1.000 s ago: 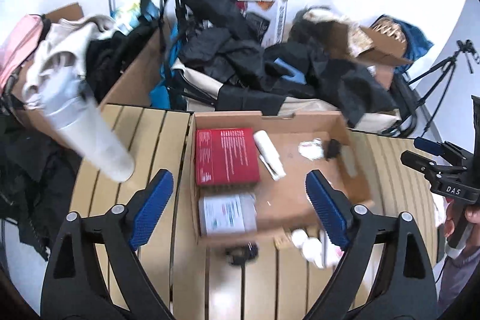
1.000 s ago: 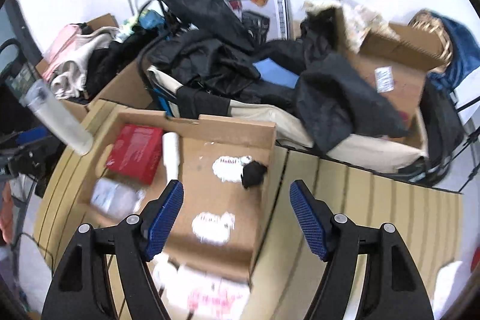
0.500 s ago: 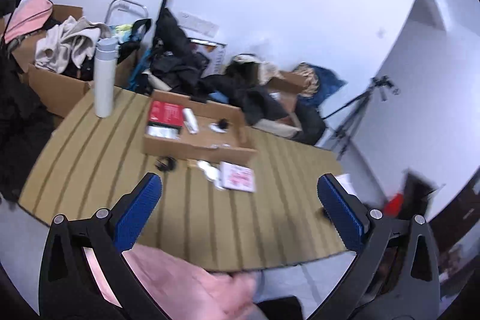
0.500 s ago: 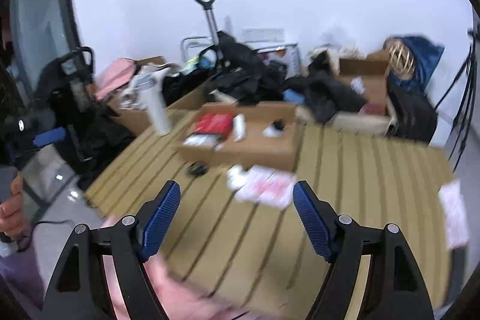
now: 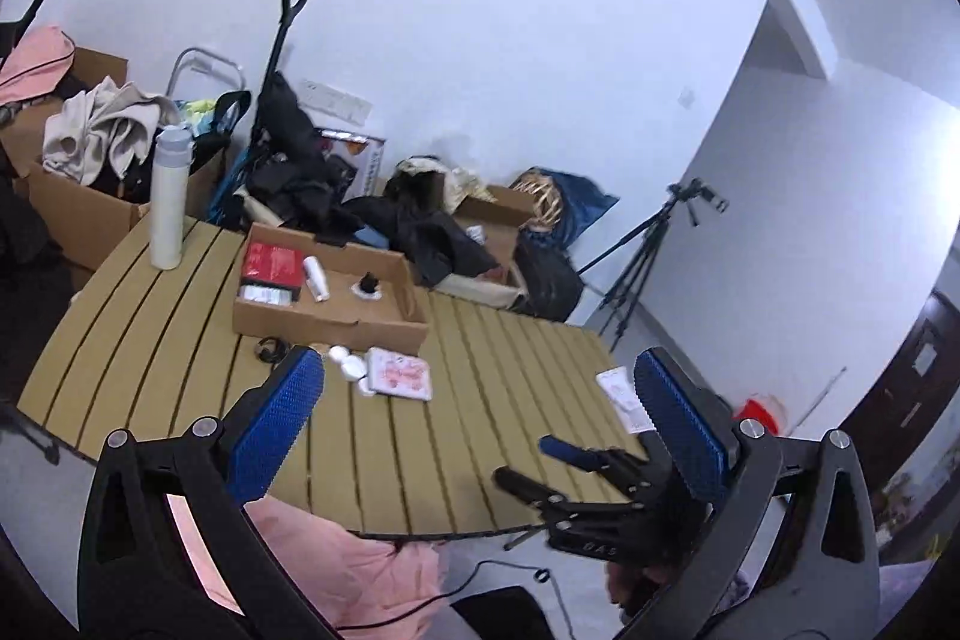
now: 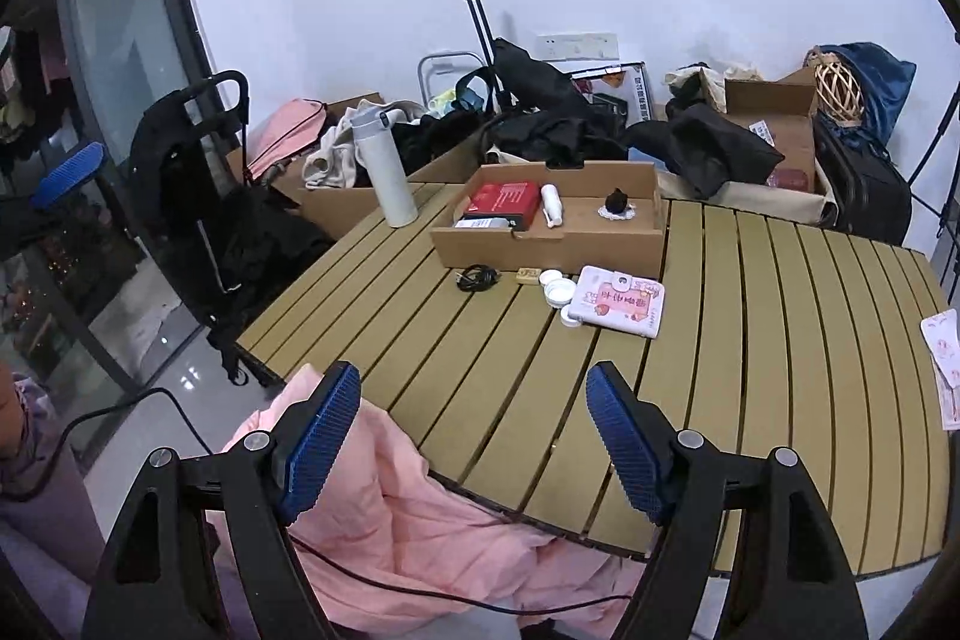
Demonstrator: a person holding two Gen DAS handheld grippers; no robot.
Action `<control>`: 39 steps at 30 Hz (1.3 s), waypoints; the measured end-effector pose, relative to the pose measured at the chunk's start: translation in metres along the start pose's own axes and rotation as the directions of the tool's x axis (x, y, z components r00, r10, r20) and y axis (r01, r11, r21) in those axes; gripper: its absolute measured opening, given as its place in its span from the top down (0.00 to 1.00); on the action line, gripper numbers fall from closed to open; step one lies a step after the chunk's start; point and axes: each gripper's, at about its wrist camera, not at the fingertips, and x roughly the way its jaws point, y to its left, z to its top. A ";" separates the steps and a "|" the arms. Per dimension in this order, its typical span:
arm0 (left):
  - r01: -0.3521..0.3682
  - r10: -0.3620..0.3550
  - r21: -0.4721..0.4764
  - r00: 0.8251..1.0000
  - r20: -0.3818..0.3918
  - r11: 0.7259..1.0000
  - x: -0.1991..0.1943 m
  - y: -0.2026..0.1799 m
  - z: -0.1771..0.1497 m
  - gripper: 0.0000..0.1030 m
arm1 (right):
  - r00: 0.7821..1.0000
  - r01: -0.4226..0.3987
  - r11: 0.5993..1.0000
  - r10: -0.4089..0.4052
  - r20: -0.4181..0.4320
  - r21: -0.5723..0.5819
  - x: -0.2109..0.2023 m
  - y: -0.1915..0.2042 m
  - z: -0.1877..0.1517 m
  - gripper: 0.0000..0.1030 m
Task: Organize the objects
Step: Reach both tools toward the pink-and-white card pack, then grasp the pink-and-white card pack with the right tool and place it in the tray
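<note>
A shallow cardboard box [image 6: 654, 237] [image 5: 336, 325] sits on the slatted table [image 6: 780, 340] [image 5: 150, 352]. It holds a red box [image 6: 503, 201], a white tube [image 6: 552, 203] and a small black item [image 6: 617, 203]. In front of it lie a pink-and-white packet [image 6: 618, 301] [image 5: 399, 371], white lids [image 6: 558, 289], a small tan block [image 6: 529, 275] and a black cable coil [image 6: 477, 277]. My left gripper [image 5: 474, 418] and right gripper [image 6: 474, 436] are open and empty, held back over the table's near edge.
A tall white bottle [image 6: 384, 169] [image 5: 168, 199] stands at the table's far left. A paper packet [image 6: 942, 364] lies at the right edge. Pink cloth [image 6: 390, 508] hangs at the near edge. Boxes, clothes, a trolley [image 6: 474, 16] and a tripod [image 5: 648, 256] crowd the floor behind.
Both grippers have pulled far back from right above the cardboard box to the table's near edge, so the whole table now shows. Both stay open and empty.
</note>
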 end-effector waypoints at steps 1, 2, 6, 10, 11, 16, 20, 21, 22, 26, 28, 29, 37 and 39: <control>-0.039 0.039 0.008 0.999 -0.015 0.999 0.011 0.005 -0.003 0.00 | 1.000 0.011 1.000 -0.011 -0.001 0.013 0.003 -0.004 -0.001 0.21; -0.069 0.069 0.015 0.997 -0.025 0.998 0.016 0.008 -0.006 0.00 | 0.999 0.031 0.999 -0.031 -0.010 0.019 0.008 -0.009 -0.003 0.21; -0.258 0.267 0.097 0.960 -0.083 0.961 0.077 0.038 -0.029 0.00 | 0.997 0.045 0.997 -0.042 -0.061 0.055 0.032 -0.035 -0.010 0.21; -0.320 0.348 0.149 0.906 -0.240 0.936 0.172 0.084 -0.072 0.02 | 0.992 0.084 0.988 -0.071 -0.105 0.129 0.072 -0.074 -0.018 0.21; -0.291 0.320 0.137 0.898 -0.301 0.947 0.194 0.092 -0.079 0.02 | 0.990 0.094 0.986 -0.079 -0.114 0.134 0.081 -0.081 -0.019 0.21; -0.118 0.123 0.037 0.904 -0.410 0.992 0.289 0.109 -0.086 0.16 | 0.982 0.136 0.976 -0.109 -0.156 0.172 0.145 -0.131 -0.013 0.31; -0.083 0.089 0.033 0.884 -0.459 0.996 0.357 0.114 -0.082 0.42 | 0.976 0.127 0.960 -0.075 -0.206 0.251 0.202 -0.178 0.001 0.56; -0.080 0.089 0.039 0.872 -0.481 0.996 0.372 0.113 -0.084 0.50 | 0.975 0.119 0.956 -0.062 -0.212 0.269 0.217 -0.188 0.005 0.58; -0.077 0.086 0.039 0.861 -0.502 0.996 0.387 0.114 -0.085 0.53 | 0.975 0.113 0.954 -0.053 -0.214 0.278 0.227 -0.195 0.008 0.58; -0.072 0.089 0.053 0.822 -0.563 0.996 0.419 0.115 -0.098 0.69 | 0.976 0.081 0.937 -0.005 -0.216 0.341 0.261 -0.214 0.016 0.58; -0.058 0.091 0.077 0.841 -0.533 0.995 0.417 0.109 -0.099 0.77 | 0.981 0.070 0.938 -0.002 -0.195 0.340 0.266 -0.214 0.019 0.58; -0.052 0.089 0.084 0.846 -0.526 0.995 0.415 0.107 -0.099 0.79 | 0.981 0.077 0.938 -0.010 -0.195 0.338 0.268 -0.214 0.020 0.58; 0.016 0.020 0.065 0.863 -0.505 0.998 0.353 0.083 -0.090 0.80 | 0.986 0.034 0.940 0.023 -0.164 0.340 0.214 -0.197 0.016 0.69; 0.007 0.026 0.060 0.850 -0.527 0.998 0.333 0.079 -0.104 0.80 | 0.983 0.022 0.942 0.040 -0.178 0.334 0.196 -0.182 0.004 0.69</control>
